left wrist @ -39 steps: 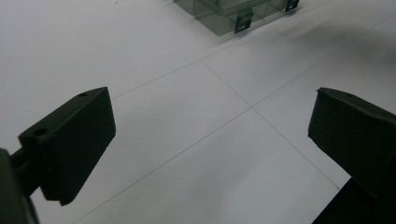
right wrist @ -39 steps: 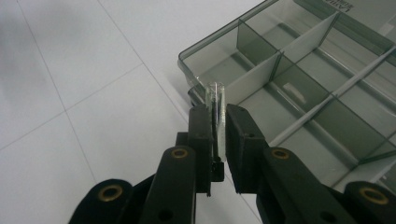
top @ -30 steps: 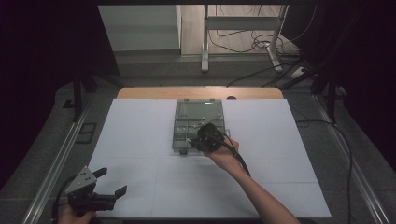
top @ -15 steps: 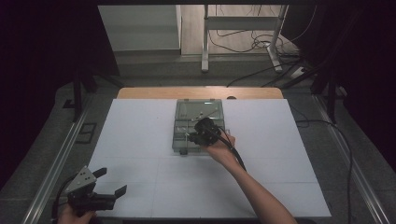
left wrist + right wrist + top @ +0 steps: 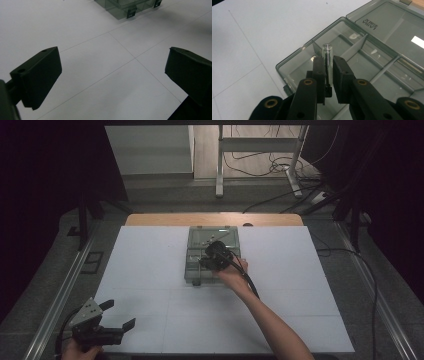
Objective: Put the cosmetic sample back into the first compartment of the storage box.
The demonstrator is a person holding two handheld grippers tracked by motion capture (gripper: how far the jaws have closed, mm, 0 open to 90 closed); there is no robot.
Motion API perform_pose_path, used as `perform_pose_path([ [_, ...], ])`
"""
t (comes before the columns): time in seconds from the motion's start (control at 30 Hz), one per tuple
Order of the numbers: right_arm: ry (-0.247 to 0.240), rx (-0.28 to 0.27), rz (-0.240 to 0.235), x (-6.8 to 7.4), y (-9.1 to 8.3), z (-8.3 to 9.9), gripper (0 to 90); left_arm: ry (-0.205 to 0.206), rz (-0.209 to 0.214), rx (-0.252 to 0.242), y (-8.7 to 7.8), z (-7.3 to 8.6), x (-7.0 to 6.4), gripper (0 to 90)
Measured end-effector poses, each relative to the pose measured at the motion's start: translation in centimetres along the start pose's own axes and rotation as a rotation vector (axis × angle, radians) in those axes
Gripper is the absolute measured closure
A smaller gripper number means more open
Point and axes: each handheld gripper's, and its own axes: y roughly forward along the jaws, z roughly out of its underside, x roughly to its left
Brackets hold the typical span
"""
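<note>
Since a second ago, the right gripper [image 5: 212,259] has pushed forward and a little to the left, from the near right edge of the compartment box [image 5: 196,272] to a spot over its middle cells, while the left gripper [image 5: 116,320] has kept its place at the near left corner of the white table [image 5: 145,265]. Starting at that left side: the left gripper's jaws stand wide apart with nothing between them, hovering over bare surface well away from the box, so it offers no support if the box shifts. At the centre, the box lies with its lid [image 5: 392,27] folded flat open behind the cells. The right gripper's jaws are drawn nearly together on a small clear vial [image 5: 327,53], which stands upright between them, its rounded top poking above the pads over a near-corner cell beside a divider [image 5: 354,47]. The grip looks narrow and low on smooth glass, so I judge the vial could slip or swing if the hand tilts, or pop out if squeezed harder. Lowered off-line, its bottom might catch the divider and tip into the wrong cell. Released from too high, it could bounce on the hard plastic and roll. Knocking a wall may also nudge the light, unheld box across the table.
</note>
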Motion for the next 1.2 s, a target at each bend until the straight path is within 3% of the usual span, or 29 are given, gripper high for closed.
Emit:
perform_pose_path([
  [1.2, 0.039, -0.007, 0.034, -0.7, 3.9, -2.8, 80.2, 0.008, 0.001, 0.004, 0.0, 0.0, 0.0, 1.3],
])
